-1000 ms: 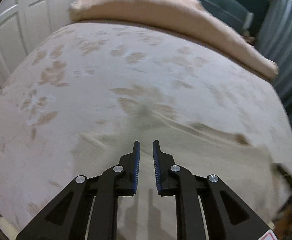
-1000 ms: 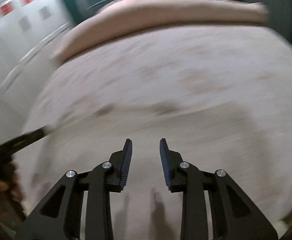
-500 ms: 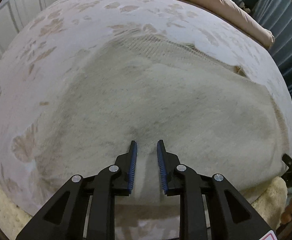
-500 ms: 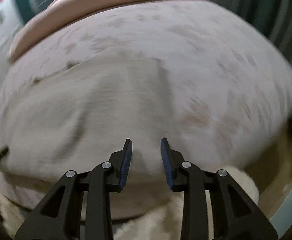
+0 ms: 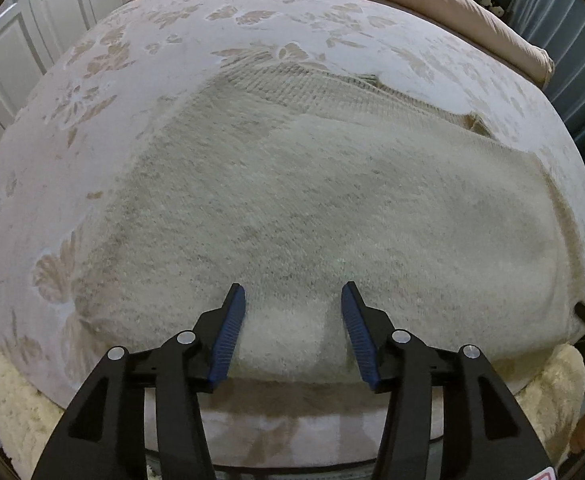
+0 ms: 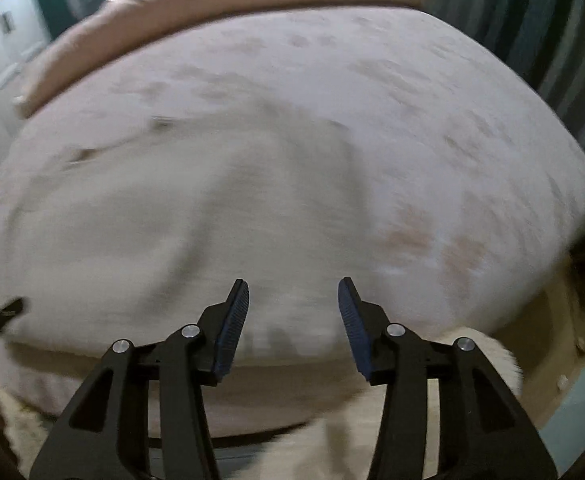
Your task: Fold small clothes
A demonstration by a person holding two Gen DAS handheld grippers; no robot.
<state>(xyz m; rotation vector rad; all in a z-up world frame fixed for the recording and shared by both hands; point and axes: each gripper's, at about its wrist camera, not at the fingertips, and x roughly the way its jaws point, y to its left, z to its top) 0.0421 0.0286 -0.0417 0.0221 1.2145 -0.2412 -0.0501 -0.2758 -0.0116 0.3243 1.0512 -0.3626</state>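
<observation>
Across the middle of the left wrist frame lies the sweater [image 5: 332, 200], a cream knit spread flat on the bed [image 5: 92, 80], with its ribbed band toward the upper centre and its near edge running along the bottom, just above the bed's front edge. The left gripper [image 5: 293, 300] hangs over that near edge with its jaws apart; they have just been opening, and nothing sits between the blue pads, though a soft bulge of knit rises just below the gap. The right gripper [image 6: 293, 296] also stands apart, its jaws likewise just opened, over the lower right part of the same garment; that view is smeared with motion, so where the cloth ends under it cannot be told. The main risk, as I judge it, is a bad pinch. If the left gripper closes too low it may catch the bedspread along with the knit, and the fold would drag the cover up. If it closes too shallow it may take only the top layer of what looks like a doubled piece, and the layers would slide apart when lifted. The right gripper could miss the edge altogether. Uneven bites by the two would pull the fold crooked, and the thick knit could slip from the pads. A fluffy rug [image 5: 16, 408] lies below the bed edge, where a dropped sweater would land.
</observation>
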